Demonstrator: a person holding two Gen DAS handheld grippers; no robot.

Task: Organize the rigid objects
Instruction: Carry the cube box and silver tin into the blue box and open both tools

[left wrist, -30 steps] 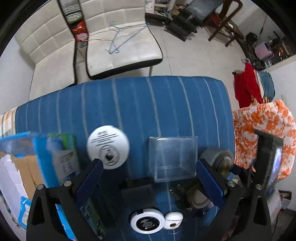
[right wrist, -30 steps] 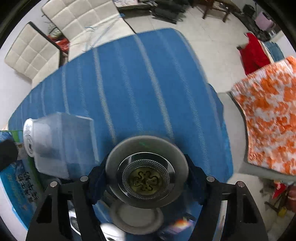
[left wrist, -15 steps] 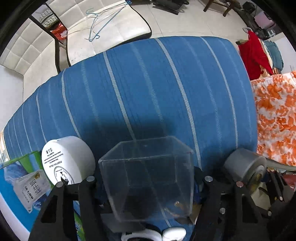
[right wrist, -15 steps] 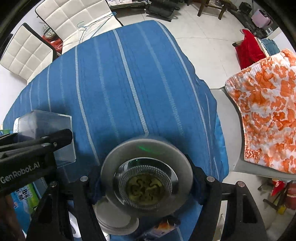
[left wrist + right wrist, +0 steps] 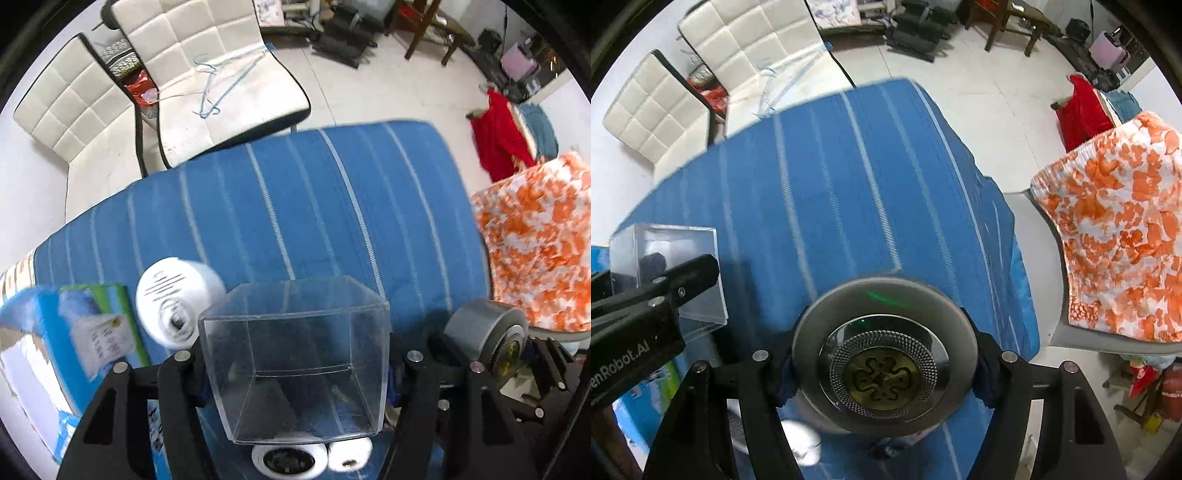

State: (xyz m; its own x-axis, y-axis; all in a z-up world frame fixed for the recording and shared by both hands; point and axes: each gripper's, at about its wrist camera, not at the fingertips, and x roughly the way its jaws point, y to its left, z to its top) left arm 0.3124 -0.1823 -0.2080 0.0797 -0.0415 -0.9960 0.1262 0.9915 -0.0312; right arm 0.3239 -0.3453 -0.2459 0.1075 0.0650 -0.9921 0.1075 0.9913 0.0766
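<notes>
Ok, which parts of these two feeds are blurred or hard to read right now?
Left wrist view: the white round device and blue carton are motion-smeared, while the clear box in the left tongs stays sharp. Right wrist view: the striped cloth streaks, and a green glare sits on the metal disc.

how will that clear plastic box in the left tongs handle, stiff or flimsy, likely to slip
The clear box looks thin-walled and empty, so probably light and somewhat flexible; a hard squeeze from the left tongs could bow its sides. Its smooth glossy walls may slip. Its flat faces and square edges suggest it would sit steady on the blue striped cloth rather than roll.
</notes>
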